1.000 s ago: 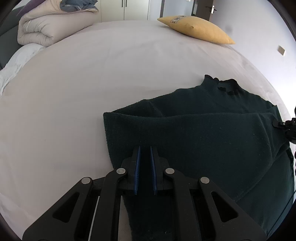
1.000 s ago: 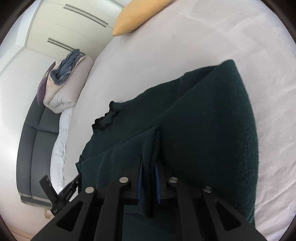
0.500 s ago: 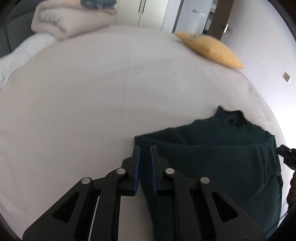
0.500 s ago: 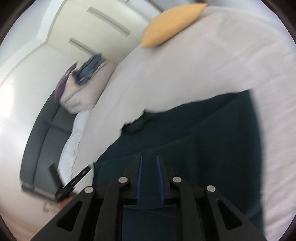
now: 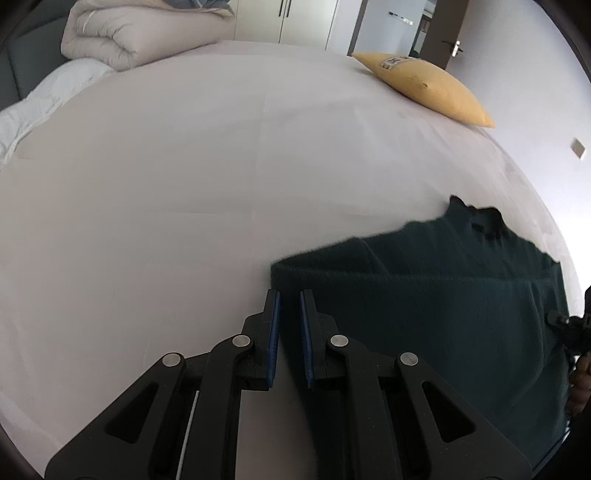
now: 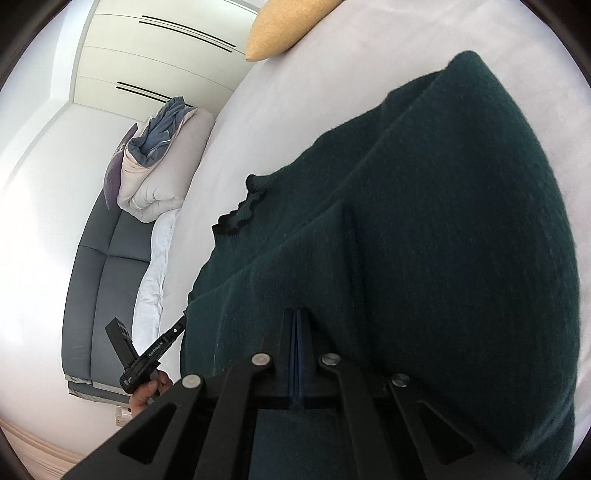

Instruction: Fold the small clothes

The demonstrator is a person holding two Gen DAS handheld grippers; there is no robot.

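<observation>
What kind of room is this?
Most likely a bedroom: a wide bed with a yellow pillow, a rolled duvet and wardrobe doors behind.

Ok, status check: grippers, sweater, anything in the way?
Left gripper jaws open, holding nothing, at the sweater edge. Right gripper jaws shut over it, nothing gripped. Sweater part-folded on bed. Nothing blocking.

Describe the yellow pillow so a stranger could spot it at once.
Start from the wide pale bed. At its far edge, near the white wardrobe doors, lies the yellow pillow. It is the only mustard-coloured thing, unlike the beige rolled duvet and the dark green sweater.
</observation>
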